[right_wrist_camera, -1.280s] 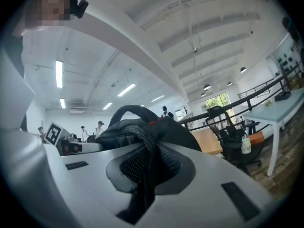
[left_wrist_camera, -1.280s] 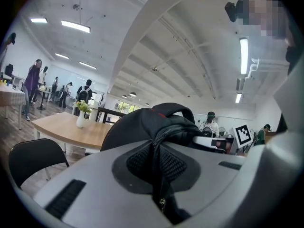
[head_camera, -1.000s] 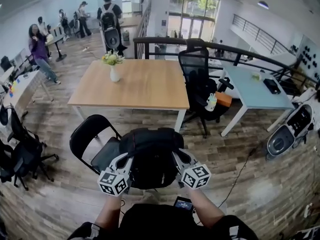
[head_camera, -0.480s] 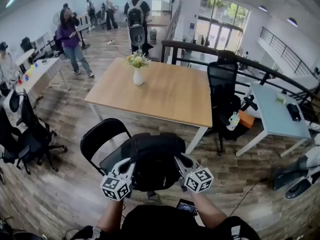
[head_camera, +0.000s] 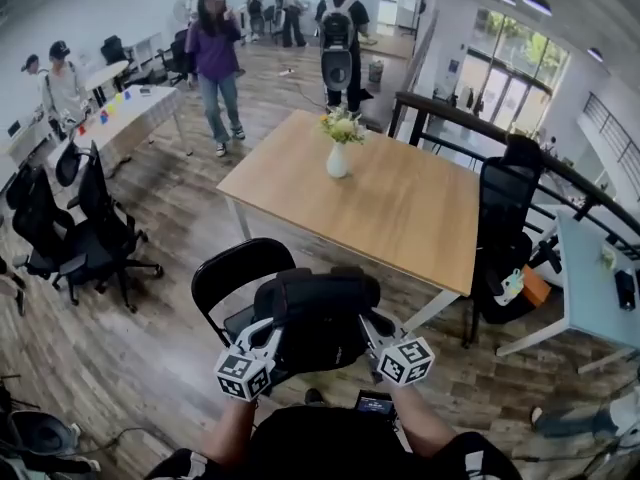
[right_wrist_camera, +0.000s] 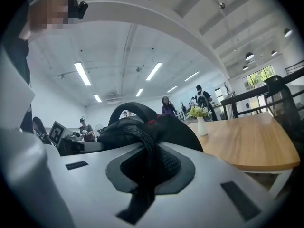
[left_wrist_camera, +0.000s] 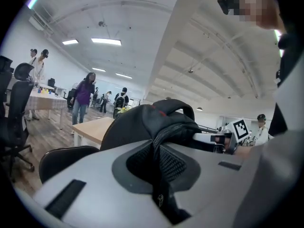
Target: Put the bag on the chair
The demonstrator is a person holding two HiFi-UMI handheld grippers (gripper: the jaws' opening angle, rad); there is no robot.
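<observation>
The black backpack (head_camera: 318, 313) hangs between my two grippers, just over the seat of the black folding chair (head_camera: 238, 271), whose backrest shows to its left. My left gripper (head_camera: 272, 333) is shut on a fold of the bag's left side. My right gripper (head_camera: 368, 326) is shut on its right side. In the left gripper view the bag (left_wrist_camera: 142, 127) rises ahead, its zipper seam pinched in my left gripper (left_wrist_camera: 159, 163), with the chair back (left_wrist_camera: 61, 160) at lower left. In the right gripper view the bag (right_wrist_camera: 164, 127) is clamped in my right gripper (right_wrist_camera: 148, 167).
A wooden table (head_camera: 400, 208) with a vase of flowers (head_camera: 339, 148) stands just behind the chair. Black office chairs (head_camera: 95, 233) are at the left, another (head_camera: 503, 223) at the right beside a pale table (head_camera: 598, 298). Several people stand at the far end.
Both grippers swung sideways with the bag, still gripping it. The table and the room have shifted to the right in the head view, and the folding chair sits closer behind the bag.
</observation>
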